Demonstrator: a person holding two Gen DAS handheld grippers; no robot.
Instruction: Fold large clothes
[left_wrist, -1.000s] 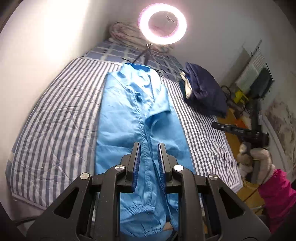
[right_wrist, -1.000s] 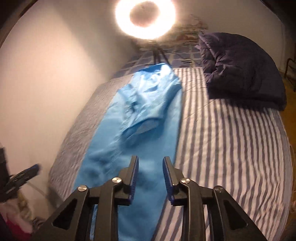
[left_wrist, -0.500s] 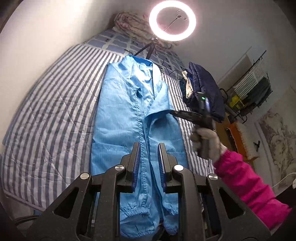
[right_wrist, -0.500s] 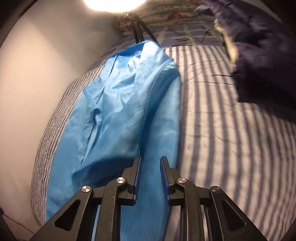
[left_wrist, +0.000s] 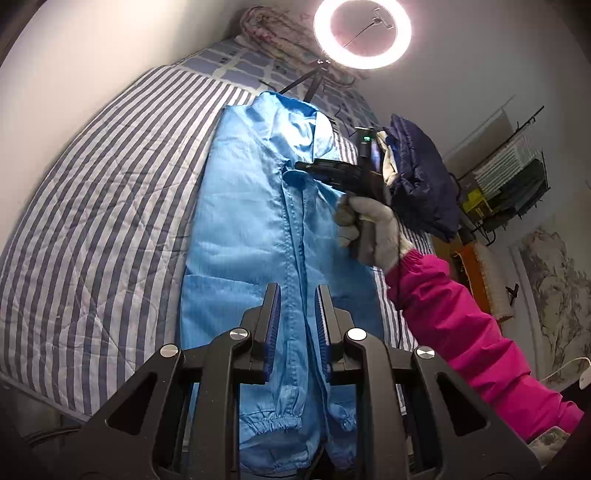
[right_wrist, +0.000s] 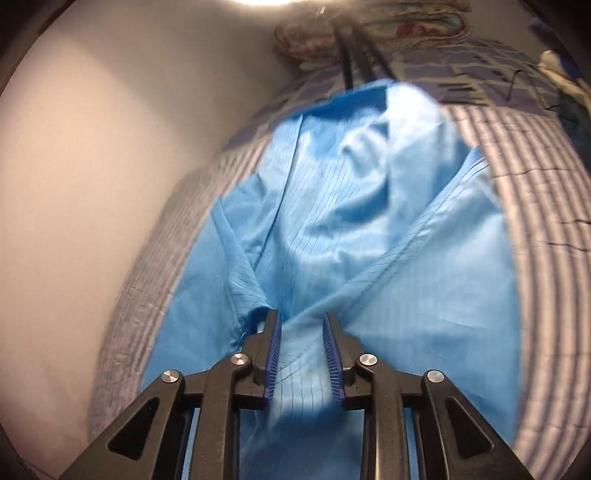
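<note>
The right gripper (right_wrist: 301, 332), its jaws just parted slightly around nothing, has swung in low over the long light-blue coverall (left_wrist: 258, 229) spread on the striped mattress (left_wrist: 92, 221), poised to pinch its folded sleeve.

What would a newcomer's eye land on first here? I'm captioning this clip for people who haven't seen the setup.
The long blue garment laid lengthwise down the striped bed. Next, the glowing ring light at its far end, and the pink sleeve reaching in from the right, its gloved hand holding the right gripper over the garment's upper part.
</note>
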